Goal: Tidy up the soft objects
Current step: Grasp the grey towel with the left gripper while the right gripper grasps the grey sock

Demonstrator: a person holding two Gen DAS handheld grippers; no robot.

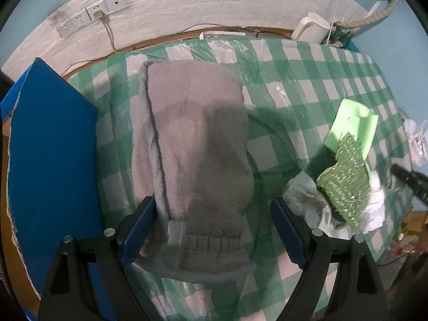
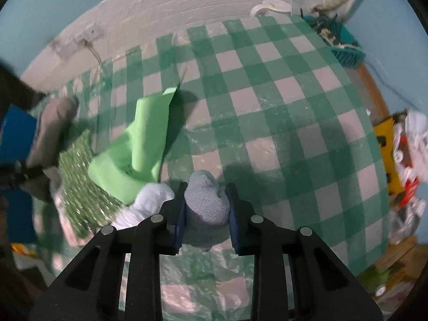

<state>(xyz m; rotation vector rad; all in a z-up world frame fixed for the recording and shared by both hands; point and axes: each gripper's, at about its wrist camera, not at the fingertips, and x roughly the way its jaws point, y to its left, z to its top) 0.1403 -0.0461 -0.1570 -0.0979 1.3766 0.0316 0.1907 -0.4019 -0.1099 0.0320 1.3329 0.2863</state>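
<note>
A grey fleece mitten (image 1: 198,144) lies flat on the green checked tablecloth (image 1: 307,80). My left gripper (image 1: 211,230) is open, its jaws on either side of the mitten's cuff. A sparkly green scrubber (image 1: 345,184) lies on white crumpled cloth (image 1: 307,200) beside a light green sponge (image 1: 353,125). My right gripper (image 2: 206,214) is shut on a grey-blue knitted cloth (image 2: 206,203), just above the tablecloth (image 2: 281,112). The right wrist view also shows the green sponge (image 2: 144,144), the scrubber (image 2: 80,179), white cloth (image 2: 149,200) and the mitten (image 2: 50,133) to its left.
A blue board (image 1: 50,160) stands at the table's left edge. A white kettle (image 1: 310,29) sits at the back right by the white brick wall with sockets (image 1: 91,16). A teal basket (image 2: 342,45) and a cluttered pile (image 2: 404,155) lie past the table's right side.
</note>
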